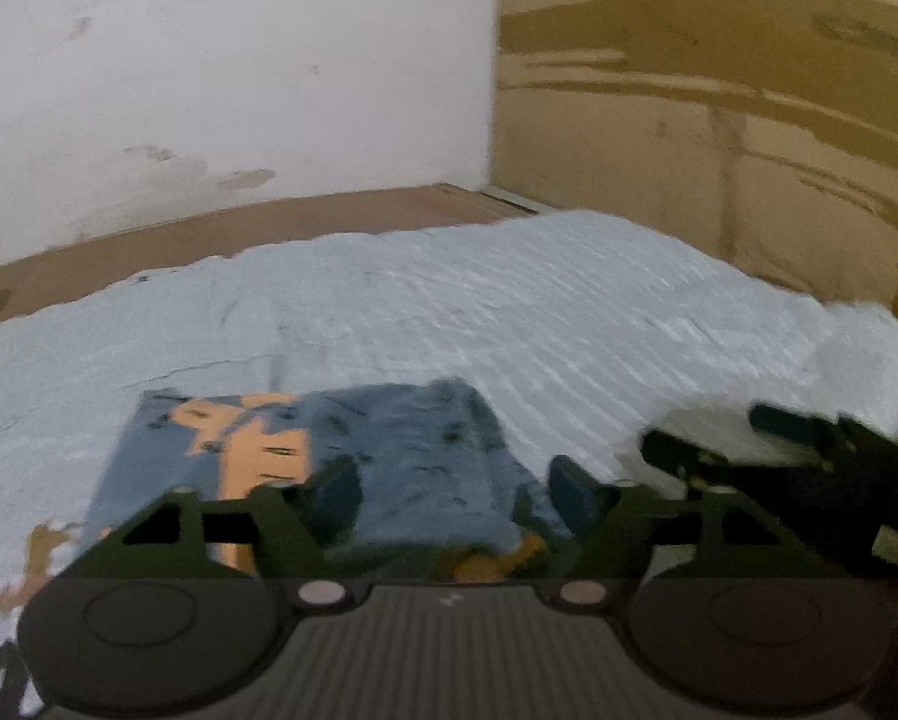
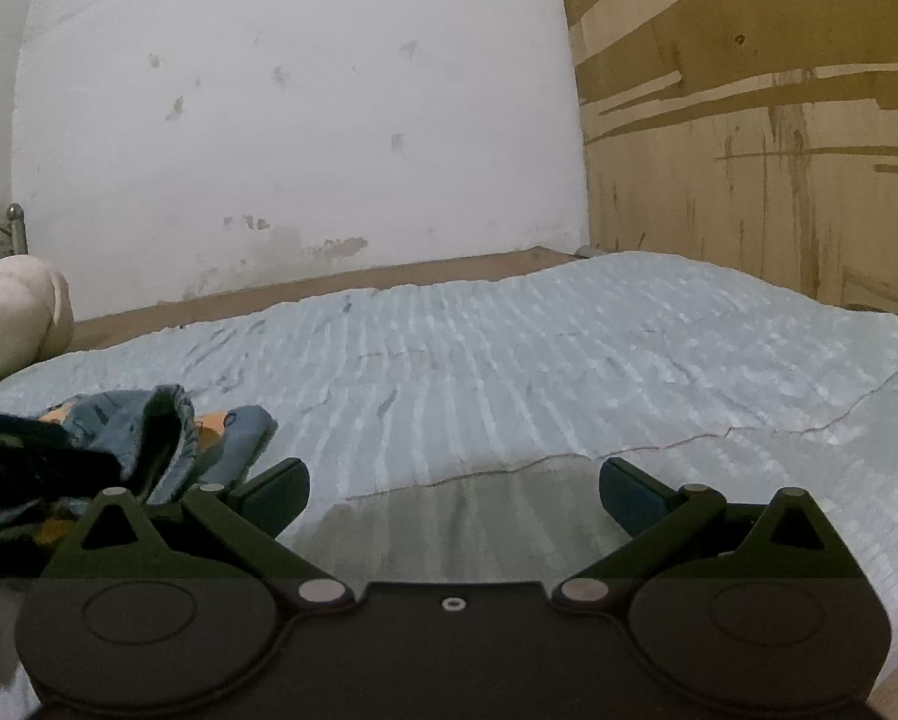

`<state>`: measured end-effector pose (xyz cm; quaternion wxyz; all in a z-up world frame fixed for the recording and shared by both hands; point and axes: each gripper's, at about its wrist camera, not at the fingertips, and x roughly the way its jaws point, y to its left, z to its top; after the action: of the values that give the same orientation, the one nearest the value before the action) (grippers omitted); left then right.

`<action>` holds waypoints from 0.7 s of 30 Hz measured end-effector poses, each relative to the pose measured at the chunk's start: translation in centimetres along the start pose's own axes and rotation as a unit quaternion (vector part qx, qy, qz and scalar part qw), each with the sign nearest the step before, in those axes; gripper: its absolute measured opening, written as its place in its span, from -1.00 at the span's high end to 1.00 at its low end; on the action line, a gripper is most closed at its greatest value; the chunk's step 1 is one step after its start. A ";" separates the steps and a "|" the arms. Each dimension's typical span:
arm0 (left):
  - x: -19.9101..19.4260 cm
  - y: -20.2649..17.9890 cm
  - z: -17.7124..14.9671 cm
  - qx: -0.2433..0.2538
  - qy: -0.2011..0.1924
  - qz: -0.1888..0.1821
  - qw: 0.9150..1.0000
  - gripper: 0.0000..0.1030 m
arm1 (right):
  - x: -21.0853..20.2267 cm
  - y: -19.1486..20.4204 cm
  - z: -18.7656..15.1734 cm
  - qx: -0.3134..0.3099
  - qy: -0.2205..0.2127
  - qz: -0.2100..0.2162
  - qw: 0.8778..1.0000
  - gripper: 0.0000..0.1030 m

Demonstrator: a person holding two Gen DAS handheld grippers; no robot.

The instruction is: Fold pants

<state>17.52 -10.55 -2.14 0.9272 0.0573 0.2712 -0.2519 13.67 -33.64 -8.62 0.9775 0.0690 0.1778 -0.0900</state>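
The pants (image 1: 413,450), blue cloth with orange patches, lie folded in a flat rectangle on the light blue bed cover (image 1: 509,300). My left gripper (image 1: 455,495) is open just above their near end, one finger on each side of the cloth, and neither pad presses on it. In the right wrist view the pants (image 2: 155,432) are bunched at the left edge, partly hidden behind the dark left gripper. My right gripper (image 2: 452,495) stands open over bare bed cover (image 2: 569,372) with nothing between its fingers. In the left wrist view it shows as a dark shape, the right gripper (image 1: 707,429), to the right of the pants.
A stained white wall (image 2: 299,120) runs behind the bed, with a brown bed-frame edge (image 2: 329,288) below it. Taped brown panels (image 2: 749,150) close off the right side. A beige cushion (image 2: 11,318) and a metal bedpost (image 2: 15,228) stand at the far left.
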 end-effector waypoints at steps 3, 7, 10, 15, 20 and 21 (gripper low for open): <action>-1.4 1.9 0.7 -0.029 -0.011 0.046 0.998 -0.80 | 0.0 0.0 -0.1 0.000 -0.002 0.001 1.000 -0.99; -2.9 4.6 1.9 -0.031 -0.029 0.108 0.993 -0.95 | -0.1 0.0 -0.4 0.001 -0.008 0.003 1.000 -0.99; -3.7 6.9 2.3 -0.038 -0.029 0.146 0.988 -0.99 | -0.7 0.0 -0.4 0.013 -0.029 0.021 0.999 -0.99; -2.9 11.1 0.2 -0.084 0.018 0.194 0.977 -0.99 | -1.1 0.8 -0.4 0.013 -0.040 0.053 0.998 -0.99; -2.1 13.4 -2.9 -0.137 0.042 0.179 0.973 -0.99 | -1.3 2.4 0.6 0.029 -0.021 0.072 0.997 -0.99; -2.0 13.6 -3.3 -0.144 0.044 0.176 0.973 -0.99 | -1.3 3.0 1.0 0.031 -0.015 0.075 0.997 -0.99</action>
<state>21.27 2.89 -4.30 0.9425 -0.0194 0.3311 -0.0403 13.41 -30.69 -6.86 0.9814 0.1109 0.1547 -0.0233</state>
